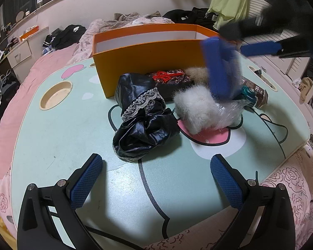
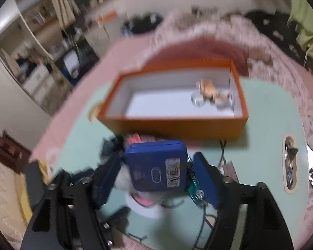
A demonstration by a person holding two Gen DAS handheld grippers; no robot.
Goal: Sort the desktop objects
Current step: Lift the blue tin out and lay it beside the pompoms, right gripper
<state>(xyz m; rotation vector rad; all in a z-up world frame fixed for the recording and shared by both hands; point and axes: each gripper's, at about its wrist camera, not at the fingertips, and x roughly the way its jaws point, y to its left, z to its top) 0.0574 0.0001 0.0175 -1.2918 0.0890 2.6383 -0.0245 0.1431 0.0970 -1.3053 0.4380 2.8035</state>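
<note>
A blue tin with a barcode label sits tilted between the fingers of my right gripper. The left pad touches it, while a narrow gap shows at the right finger. In the left wrist view the tin is a blue blur above a white fluffy item, with the right gripper over it. The orange box lies beyond, holding small clear and tan pieces. My left gripper stands open and empty above the table, near a black satin cloth.
The mint-green cartoon table rests on a pink bed. Red scissors lie on a dark patterned case against the orange box. A brown carton and a teal item lie on the right. A round cup hole is on the left.
</note>
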